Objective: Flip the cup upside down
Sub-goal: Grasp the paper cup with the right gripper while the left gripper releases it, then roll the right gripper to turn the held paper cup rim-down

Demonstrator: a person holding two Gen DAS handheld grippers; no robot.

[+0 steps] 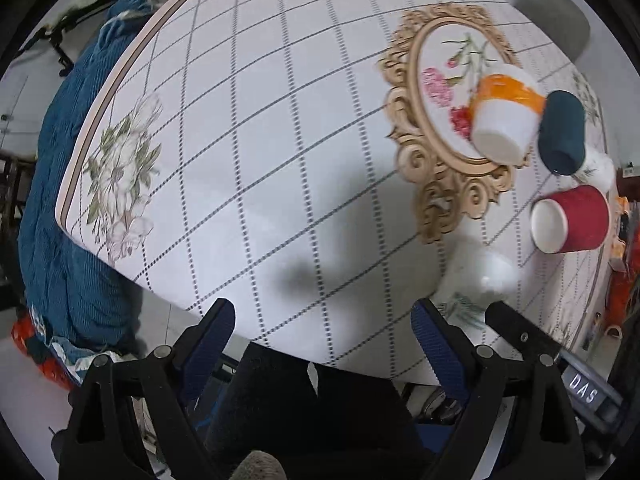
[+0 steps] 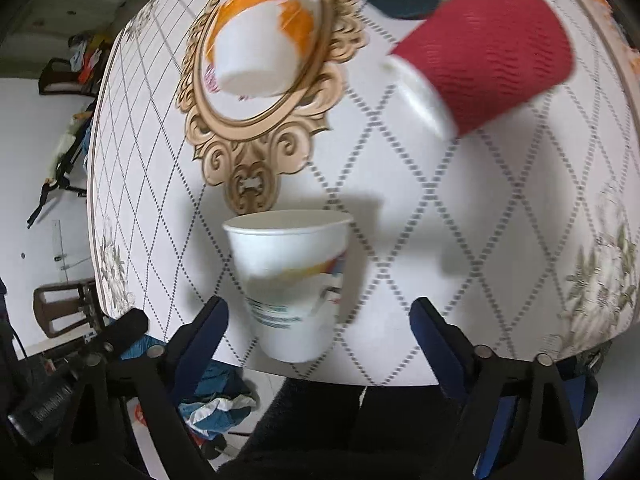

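Tongs on the right hand [image 2: 320,312] are spread wide, and a white paper cup [image 2: 292,280] stands mouth up on the worktop [image 2: 420,208] between the two fingers, with neither finger touching it. Tongs on the left hand [image 1: 324,316] are spread wide too and hold nothing, over a bare part of the worktop. Farther back stand an orange and white cup [image 1: 506,114], a dark teal cup [image 1: 562,132] and a red cup [image 1: 570,218], all mouth down.

left gripper [image 1: 322,320]: black frame, blue ribbed finger pads, silver screws, white "DAS" marking
right gripper [image 2: 320,318]: black frame, blue pads, silver screws
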